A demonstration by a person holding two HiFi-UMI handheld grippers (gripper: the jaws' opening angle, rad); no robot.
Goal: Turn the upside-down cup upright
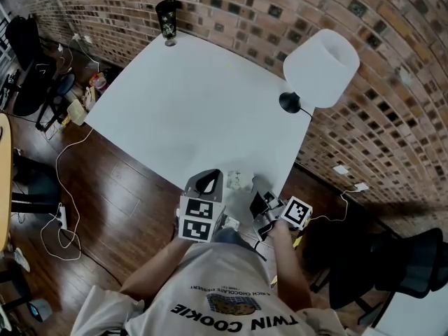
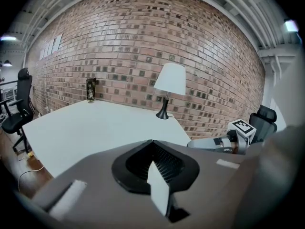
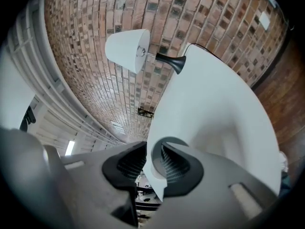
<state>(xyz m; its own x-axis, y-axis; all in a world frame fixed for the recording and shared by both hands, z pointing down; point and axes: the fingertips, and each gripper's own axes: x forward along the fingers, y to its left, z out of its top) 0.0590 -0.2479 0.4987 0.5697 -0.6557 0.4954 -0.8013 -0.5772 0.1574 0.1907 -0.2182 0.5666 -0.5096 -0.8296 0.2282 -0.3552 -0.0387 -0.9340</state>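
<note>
The cup [image 1: 168, 18] is a tall dark tumbler with a pale pattern, standing at the far corner of the white table [image 1: 196, 110]. It also shows small against the brick wall in the left gripper view [image 2: 91, 90]; which end is up I cannot tell. Both grippers hover at the table's near edge, far from the cup. My left gripper [image 1: 207, 182] [image 2: 152, 163] has its black pads together with nothing in them. My right gripper [image 1: 260, 204] [image 3: 151, 163] is rolled sideways, its pads a small gap apart and holding nothing.
A lamp with a white shade [image 1: 322, 65] and a black base [image 1: 289, 102] stands at the table's right edge by the brick wall. A small pale object [image 1: 239, 180] lies at the near edge. Cables [image 1: 59, 208] and office chairs [image 1: 413, 264] are on the wooden floor.
</note>
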